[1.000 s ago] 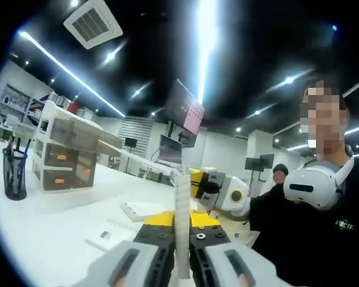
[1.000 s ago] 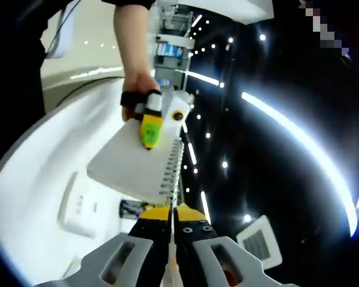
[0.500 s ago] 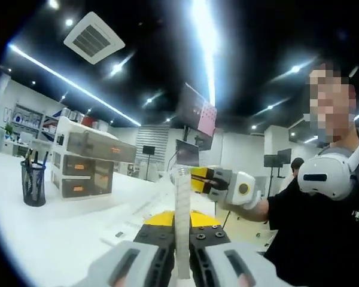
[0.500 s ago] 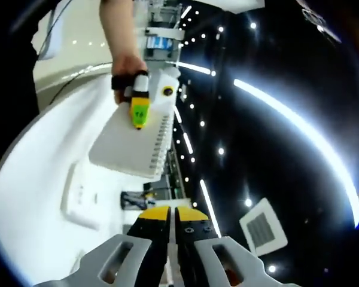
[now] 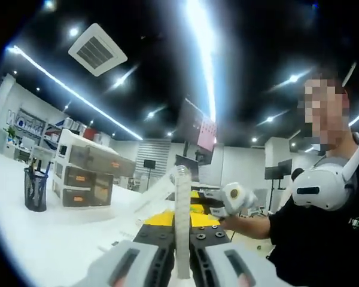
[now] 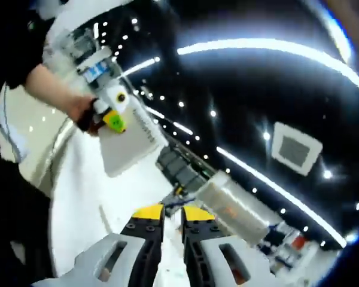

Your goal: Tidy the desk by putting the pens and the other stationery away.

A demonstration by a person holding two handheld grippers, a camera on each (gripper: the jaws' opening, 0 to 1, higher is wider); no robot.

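Note:
A white spiral notebook (image 5: pixel 182 197) stands edge-on between my left gripper's (image 5: pixel 182 232) jaws, which are shut on it. In the right gripper view the same notebook (image 6: pixel 128 149) hangs over the white desk (image 6: pixel 78 203), held at its top by the left gripper (image 6: pixel 112 115) in a person's hand. My right gripper (image 6: pixel 172 218) is lower down, apart from the notebook, its jaws a narrow gap apart with nothing between them. The right gripper (image 5: pixel 227 200) also shows at the right of the notebook in the left gripper view.
A black mesh pen cup (image 5: pixel 35 188) with pens stands on the desk (image 5: pixel 42 239) at the left, beside a white drawer unit (image 5: pixel 87 176). Drawer units (image 6: pixel 227 206) also lie ahead of the right gripper. The person (image 5: pixel 323 221) stands at the right.
The right gripper has come off the notebook's lower edge, swung away and parted its jaws. The left gripper keeps the notebook and has lifted it slightly.

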